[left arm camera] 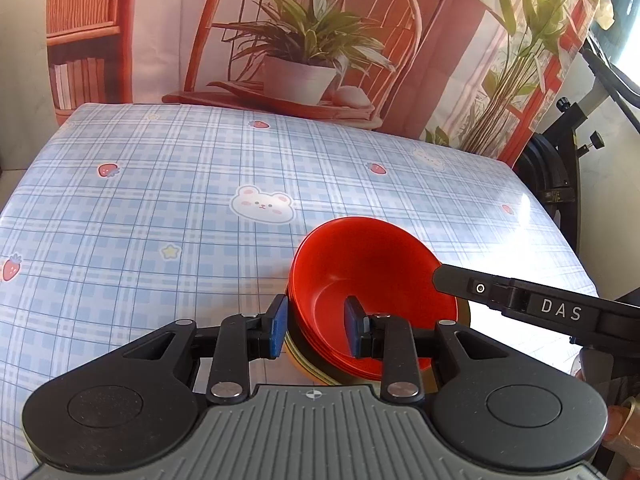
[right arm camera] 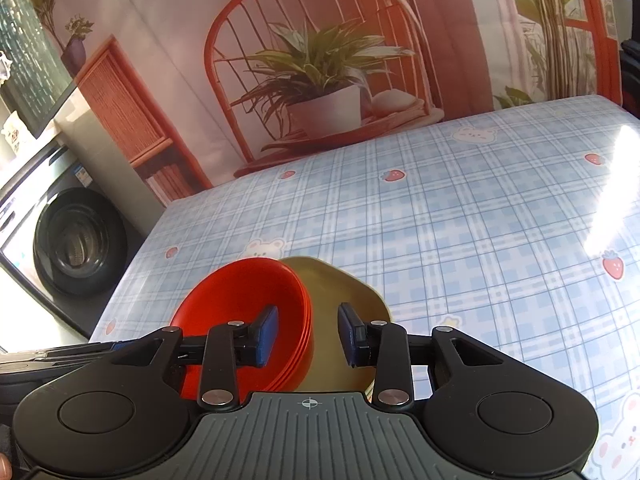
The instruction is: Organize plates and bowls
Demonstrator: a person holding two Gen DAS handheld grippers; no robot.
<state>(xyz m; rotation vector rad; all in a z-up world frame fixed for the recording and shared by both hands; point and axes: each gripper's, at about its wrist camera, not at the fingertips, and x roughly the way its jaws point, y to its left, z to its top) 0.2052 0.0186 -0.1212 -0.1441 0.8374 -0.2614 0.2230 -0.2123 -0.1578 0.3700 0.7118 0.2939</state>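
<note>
A stack of several red bowls sits on stacked yellow-olive plates near the table's front edge. My left gripper is open with its blue pads astride the left rim of the bowls, one pad outside, one inside. In the right wrist view the red bowls rest on the yellow plate. My right gripper is open, its pads astride the bowls' right rim, left pad inside the bowl. The right gripper's finger shows in the left wrist view.
The table has a blue plaid cloth with bears and strawberries. A printed backdrop hangs behind it. A washing machine stands to the left and a black stand to the right.
</note>
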